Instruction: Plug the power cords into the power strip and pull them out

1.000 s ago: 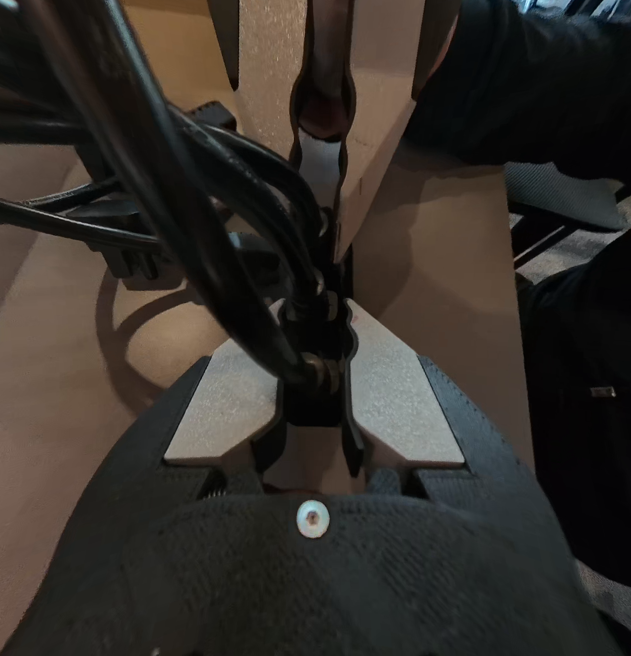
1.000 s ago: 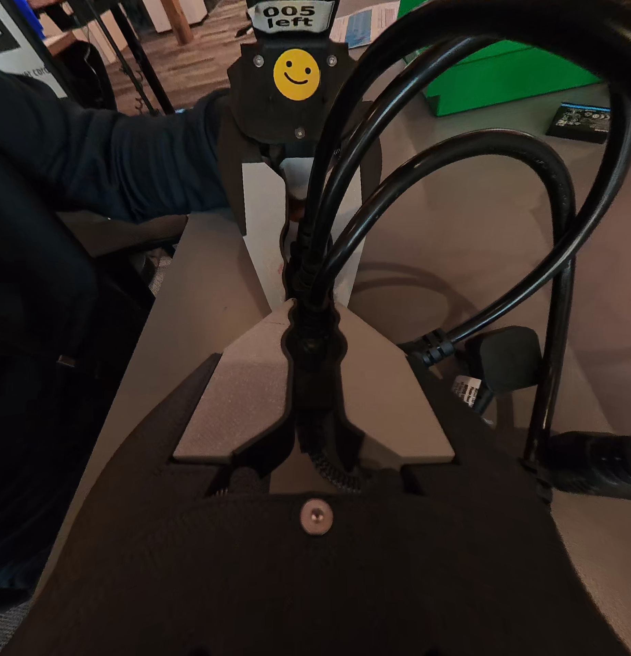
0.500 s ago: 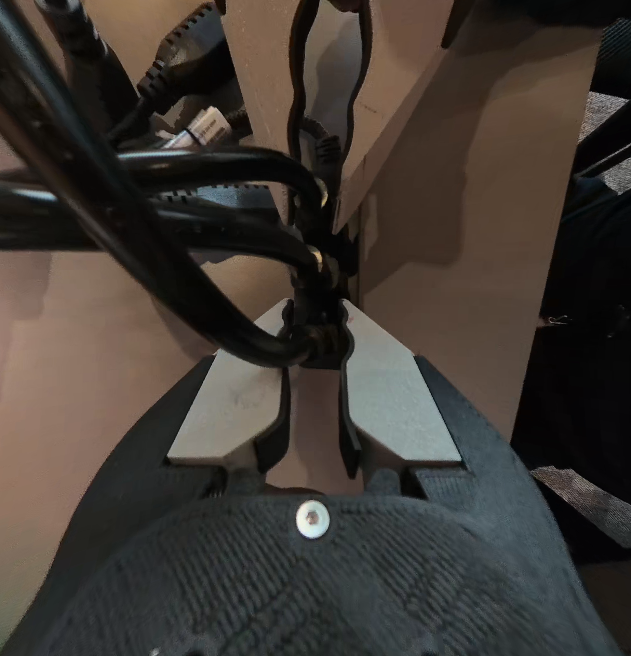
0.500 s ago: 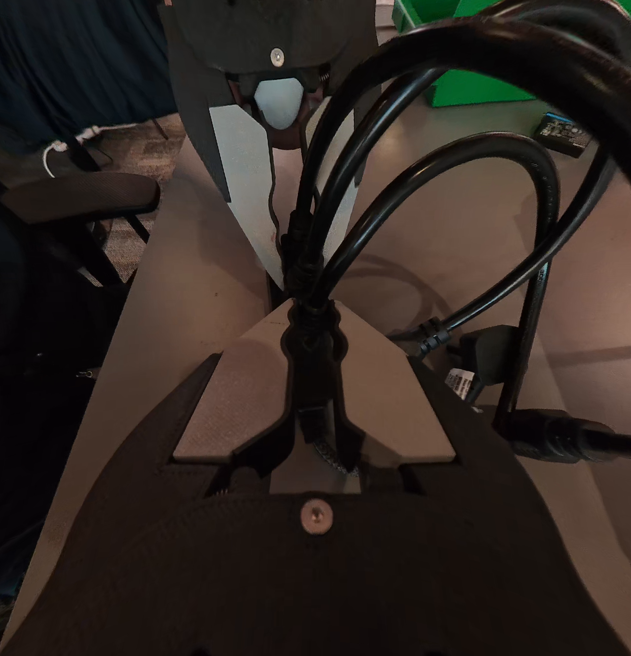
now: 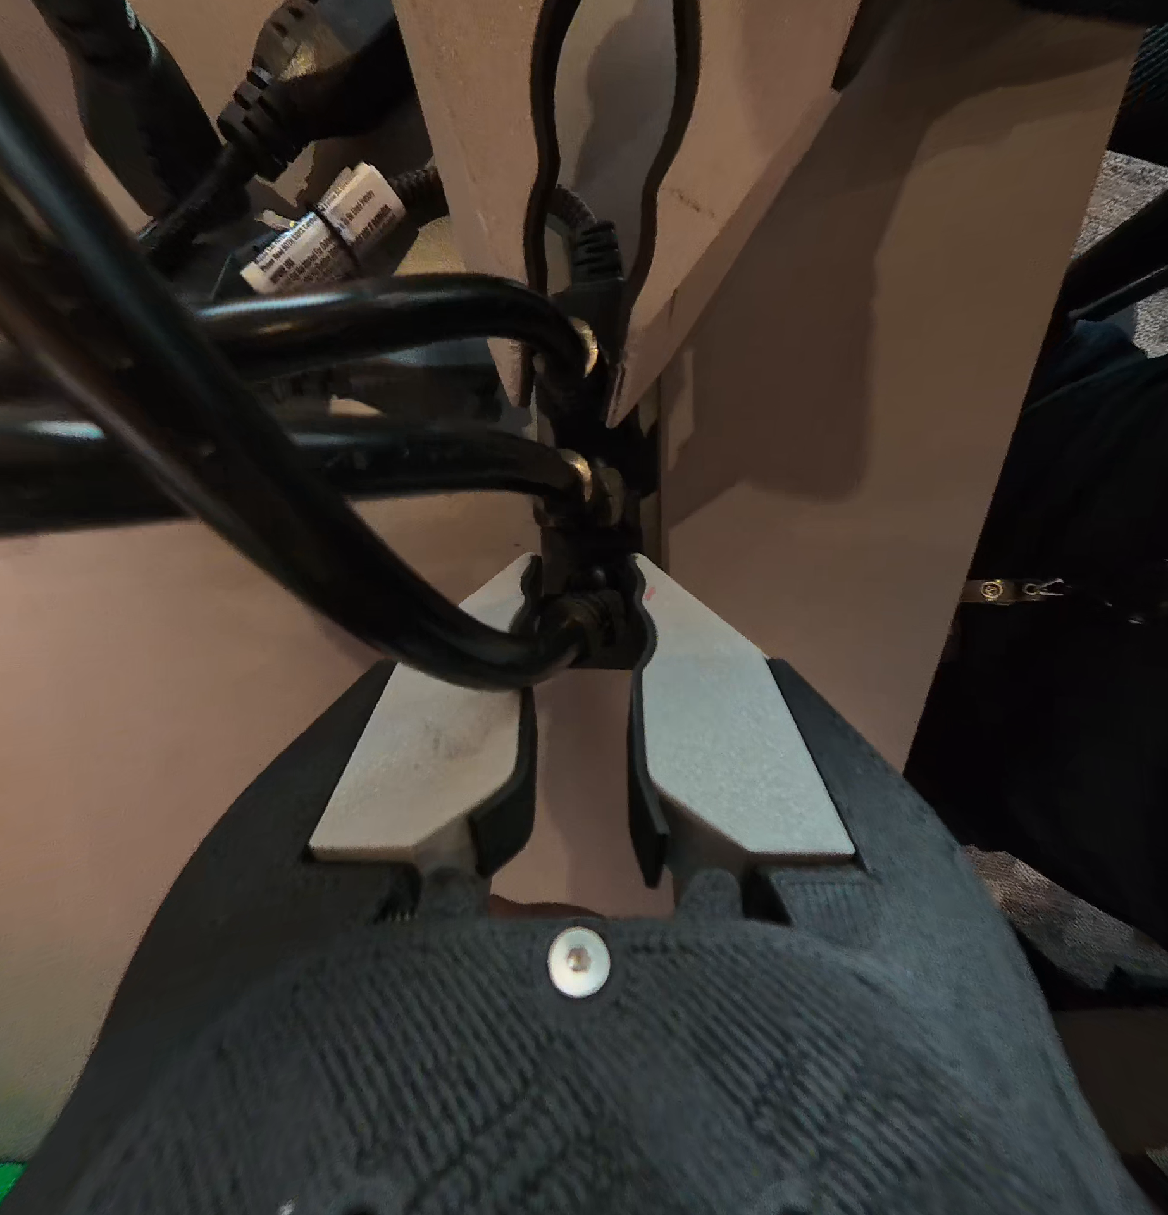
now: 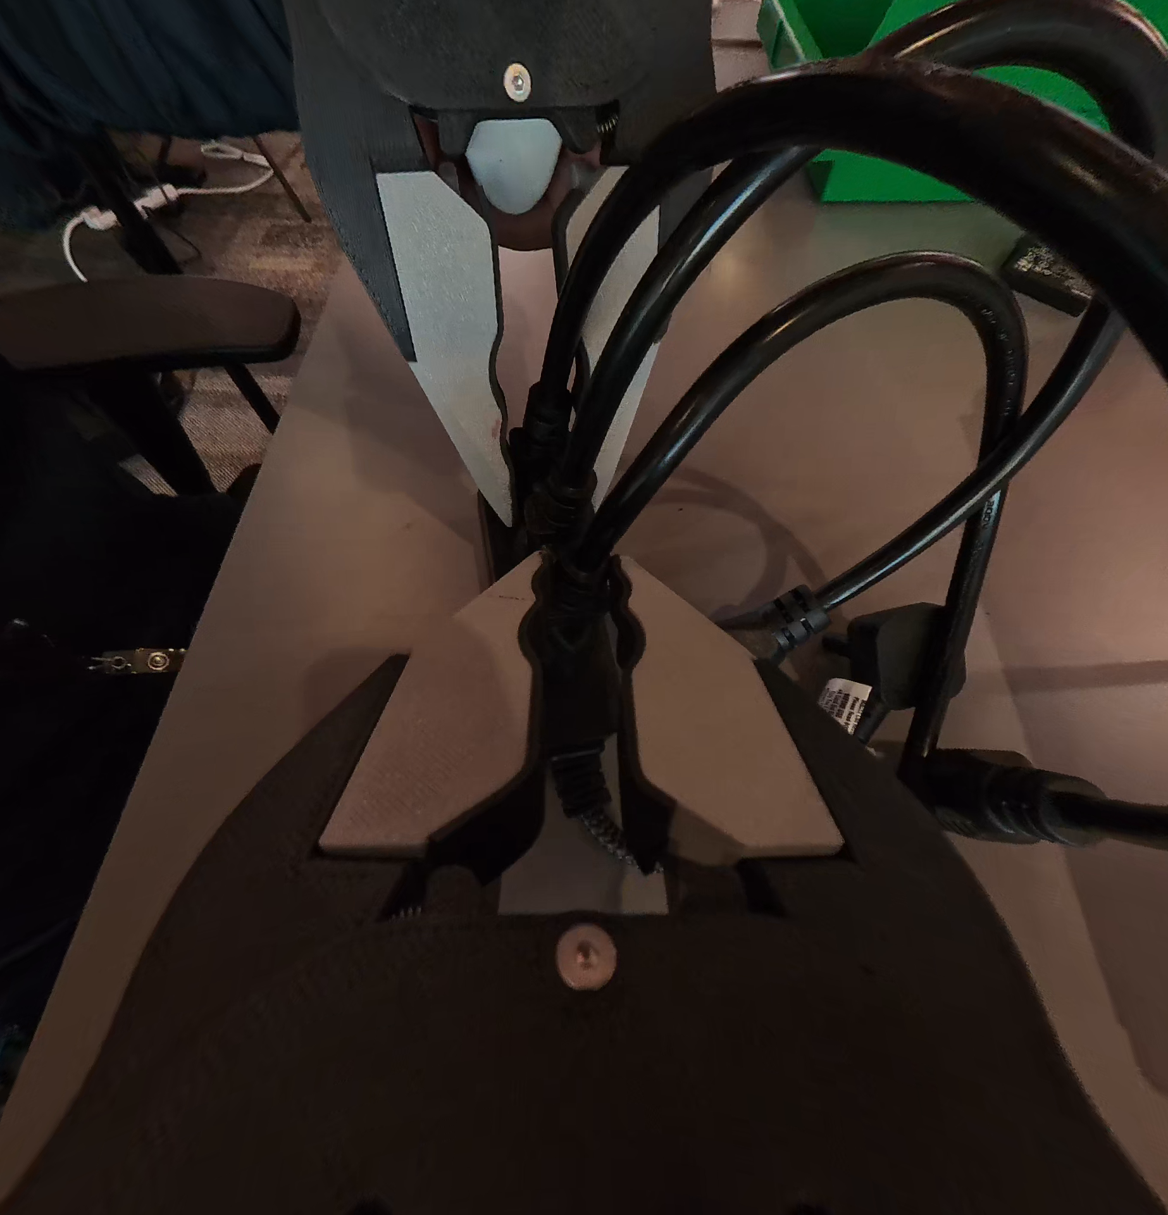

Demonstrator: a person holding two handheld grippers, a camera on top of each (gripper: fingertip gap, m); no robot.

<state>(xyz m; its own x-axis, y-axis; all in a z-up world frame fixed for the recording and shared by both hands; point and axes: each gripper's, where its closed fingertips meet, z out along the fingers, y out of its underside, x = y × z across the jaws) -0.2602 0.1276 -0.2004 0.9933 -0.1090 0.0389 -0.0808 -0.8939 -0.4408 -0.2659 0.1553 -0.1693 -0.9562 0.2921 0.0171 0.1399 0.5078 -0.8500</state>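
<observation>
Dimly lit room. A plain beige desk [image 6: 864, 460] fills most of both views. Beyond its edge lies grey patterned carpet [image 6: 239, 243], with a dark chair seat [image 6: 134, 322] on thin black legs and a white cable [image 6: 141, 204] trailing across the floor. At the far end of the desk stands a bright green box [image 6: 897, 151].

We are seeing glossy black power cords [image 6: 798, 368], a beige counter [image 6: 831, 473], a bright green box [image 6: 910, 164] and grey-faced tongs [image 5: 584, 618].
</observation>
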